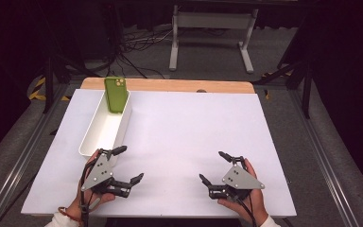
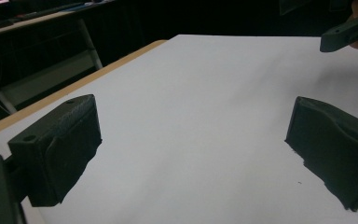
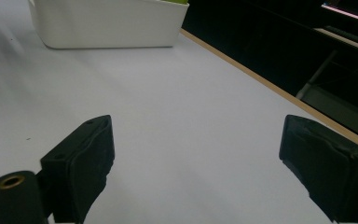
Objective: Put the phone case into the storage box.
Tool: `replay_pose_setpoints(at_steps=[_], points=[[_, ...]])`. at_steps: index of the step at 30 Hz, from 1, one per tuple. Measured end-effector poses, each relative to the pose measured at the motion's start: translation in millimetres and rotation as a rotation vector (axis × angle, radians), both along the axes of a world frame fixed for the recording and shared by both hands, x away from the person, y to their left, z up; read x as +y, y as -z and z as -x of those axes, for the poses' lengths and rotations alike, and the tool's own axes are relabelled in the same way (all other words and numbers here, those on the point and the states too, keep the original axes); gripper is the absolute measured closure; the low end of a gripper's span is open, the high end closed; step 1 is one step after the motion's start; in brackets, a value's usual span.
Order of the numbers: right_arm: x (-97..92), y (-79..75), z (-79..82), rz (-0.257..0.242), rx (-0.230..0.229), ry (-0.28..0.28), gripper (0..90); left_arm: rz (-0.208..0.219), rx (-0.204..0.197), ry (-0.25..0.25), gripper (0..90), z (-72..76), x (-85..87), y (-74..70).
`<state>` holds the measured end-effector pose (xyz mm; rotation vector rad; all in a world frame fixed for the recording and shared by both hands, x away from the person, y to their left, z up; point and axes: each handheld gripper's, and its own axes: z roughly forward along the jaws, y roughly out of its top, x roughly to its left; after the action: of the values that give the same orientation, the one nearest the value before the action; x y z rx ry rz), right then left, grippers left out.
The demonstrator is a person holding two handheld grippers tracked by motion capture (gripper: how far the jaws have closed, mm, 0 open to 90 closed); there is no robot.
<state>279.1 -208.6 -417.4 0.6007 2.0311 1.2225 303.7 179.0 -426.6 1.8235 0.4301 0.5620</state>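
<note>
A green phone (image 1: 115, 94) leans upright against the far end of a long white bin (image 1: 94, 138) at the table's left. My left gripper (image 1: 129, 164) rests near the front left, just right of the bin's near end, wide open with nothing between its jaws. My right gripper (image 1: 214, 166) sits at the front right, also wide open and empty. In the left gripper view the black fingers (image 2: 58, 147) frame bare white tabletop, and the other gripper's fingertip (image 2: 349, 33) shows at top right. The right gripper view has the white bin (image 3: 107, 23) at top left.
The white tabletop (image 1: 189, 127) has a wooden strip (image 1: 179, 85) along its far edge. Beyond it stand a white frame (image 1: 212, 28) and cables on the floor. Dark metal rails run along both sides.
</note>
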Motion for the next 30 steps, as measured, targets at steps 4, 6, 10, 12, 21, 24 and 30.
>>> replay_pose_setpoints(at_steps=[4, 6, 10, 12, 21, 24, 30], points=[[2.1, 1.7, 1.2, 0.008, -0.001, 0.004, 11.1, -0.013, 0.012, 0.003, 4.0, 0.7, -0.4, 5.2], [2.2, 2.3, 1.6, 0.013, 0.0, 0.002, 11.1, -0.023, 0.02, 0.012, 4.0, 0.9, -0.8, 7.9], [2.3, 3.2, 2.6, 0.012, -0.002, 0.0, 10.8, -0.02, 0.022, 0.007, 3.9, 0.9, -0.5, 8.7], [2.6, 3.0, 3.4, 0.009, -0.004, -0.004, 10.8, -0.014, 0.021, 0.001, 3.9, 0.4, 0.2, 8.9], [3.9, 2.6, 6.8, 0.015, -0.008, -0.01, 10.8, -0.01, 0.018, 0.003, 4.2, 1.0, 0.9, 6.9], [4.2, 3.2, 7.3, 0.025, -0.011, -0.011, 11.0, -0.018, 0.008, 0.002, 4.2, 1.0, 1.9, 6.2], [3.6, 0.3, 8.8, 0.018, -0.022, 0.001, 11.2, -0.013, 0.004, 0.007, 4.4, 1.7, 3.1, 5.1]])
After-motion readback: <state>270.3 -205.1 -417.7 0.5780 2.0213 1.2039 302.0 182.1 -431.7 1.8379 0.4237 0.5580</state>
